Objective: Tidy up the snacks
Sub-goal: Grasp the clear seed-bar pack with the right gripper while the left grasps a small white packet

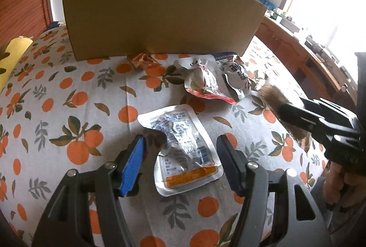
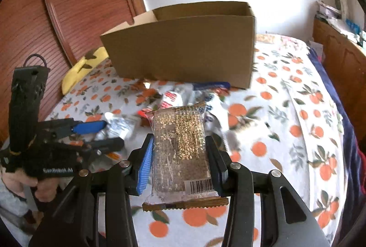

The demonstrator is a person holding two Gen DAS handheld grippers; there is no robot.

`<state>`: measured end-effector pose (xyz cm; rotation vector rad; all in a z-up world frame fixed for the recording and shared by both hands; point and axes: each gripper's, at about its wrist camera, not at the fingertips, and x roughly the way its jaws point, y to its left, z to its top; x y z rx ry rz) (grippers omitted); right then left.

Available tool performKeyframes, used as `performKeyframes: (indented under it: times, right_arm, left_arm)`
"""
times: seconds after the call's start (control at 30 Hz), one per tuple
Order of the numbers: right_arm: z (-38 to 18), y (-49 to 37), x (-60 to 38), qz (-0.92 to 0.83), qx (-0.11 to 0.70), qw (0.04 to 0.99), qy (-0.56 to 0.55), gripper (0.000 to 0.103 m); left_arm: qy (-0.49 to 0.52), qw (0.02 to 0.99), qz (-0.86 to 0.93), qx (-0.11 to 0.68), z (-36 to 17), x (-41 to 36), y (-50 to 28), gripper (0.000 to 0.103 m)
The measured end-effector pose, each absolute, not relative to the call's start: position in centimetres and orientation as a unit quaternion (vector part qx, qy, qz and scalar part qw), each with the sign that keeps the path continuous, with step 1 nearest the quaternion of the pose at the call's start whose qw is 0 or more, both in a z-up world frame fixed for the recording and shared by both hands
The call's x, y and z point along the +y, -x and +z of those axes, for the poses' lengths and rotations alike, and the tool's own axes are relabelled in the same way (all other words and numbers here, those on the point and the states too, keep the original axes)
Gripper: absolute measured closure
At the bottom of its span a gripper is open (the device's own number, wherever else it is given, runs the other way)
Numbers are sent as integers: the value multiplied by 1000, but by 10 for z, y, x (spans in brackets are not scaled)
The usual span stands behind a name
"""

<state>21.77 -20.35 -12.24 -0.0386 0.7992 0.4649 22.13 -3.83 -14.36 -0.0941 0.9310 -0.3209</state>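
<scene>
Our right tongs (image 2: 179,160) clamp a clear sesame-bar packet (image 2: 179,144); only the left view shows our left tongs (image 1: 180,155) gaping over a silver pouch (image 1: 183,148).

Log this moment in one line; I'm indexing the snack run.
right tongs: shut on sesame snack bar | left tongs: open over clear foil pouch | brown cardboard box: behind

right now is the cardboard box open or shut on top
Open. The right wrist view shows the cardboard box with no lid over it, its inner walls visible; what lies inside cannot be seen.
</scene>
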Motion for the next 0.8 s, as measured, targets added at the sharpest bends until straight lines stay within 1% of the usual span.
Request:
performKeyframes:
  times: [0.2,0.43,0.5,0.57,0.6,0.67,0.7,0.73,0.77,0.8]
  right_arm:
    - [-131,-217,-211,206,378,902,26,59]
    - [-142,-224,-207,187,372,908,44,59]
    - [-143,-229,-203,193,371,907,54,59]
    - [-144,-233,-197,190,368,907,74,59]
    - [-146,-235,-196,193,373,905,75,59]
    - [-150,-240,-199,197,382,901,61,59]
    - [-150,-240,-200,196,383,901,56,59]
    - [-151,-241,-201,195,384,901,53,59]
    - [-151,-240,-202,196,384,901,50,59]
    - [-151,-240,-203,196,384,901,48,59]
  left_arm:
    - [28,881,-145,450,-146,-47,-225,38]
    - [-21,891,-121,438,-150,-61,-225,39]
    - [-35,892,-118,435,-152,-65,-225,42]
    - [-45,892,-122,434,-152,-70,-224,51]
    - [-47,891,-123,433,-151,-71,-224,53]
    - [-49,891,-131,433,-149,-73,-224,65]
    - [-53,890,-131,433,-147,-73,-223,66]
    - [-55,891,-132,431,-146,-73,-221,70]
    - [-54,891,-136,430,-145,-73,-220,85]
    - [-50,889,-145,431,-144,-74,-220,90]
